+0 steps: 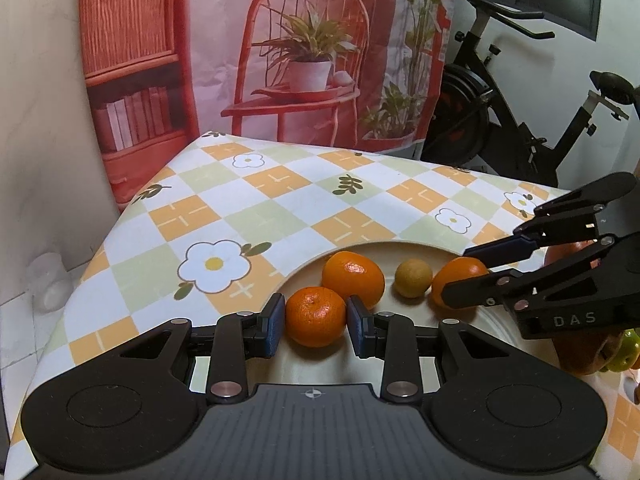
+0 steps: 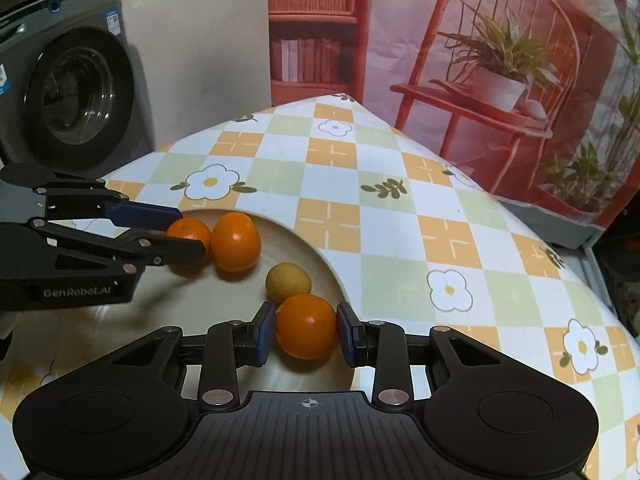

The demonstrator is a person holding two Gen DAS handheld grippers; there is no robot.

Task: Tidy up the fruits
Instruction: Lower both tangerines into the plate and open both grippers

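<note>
Fruit sits on a round pale cream plate (image 1: 404,246) on the table with the checked orange, green and white flower-print cloth (image 1: 256,208). We see four pieces on it: three round orange mandarins and one small dull-yellow round fruit (image 1: 413,278).

Left gripper (image 1: 316,317): blue pads pressed on both sides of the near mandarin (image 1: 315,316), so jaws narrow and clamped on it. That mandarin is at the plate's near-left part, touching or just in front of the second mandarin (image 1: 353,278) behind it; we can't tell whether it rests on the plate or is lifted.

Right gripper (image 2: 306,327): same picture, blue pads tight against the sides of its own mandarin (image 2: 306,326), jaws narrow and holding. The yellow fruit lies just beyond it, touching or nearly so. In the left wrist view that gripper comes in from the right with the mandarin between its fingers (image 1: 504,246).

Yellow fruit lies between the two held mandarins, free of both grippers.

Background: printed red backdrop with a chair and potted plant (image 1: 304,48), black exercise bike (image 1: 516,120) far right, grey front-loading washing machine (image 2: 68,92) far left.
</note>
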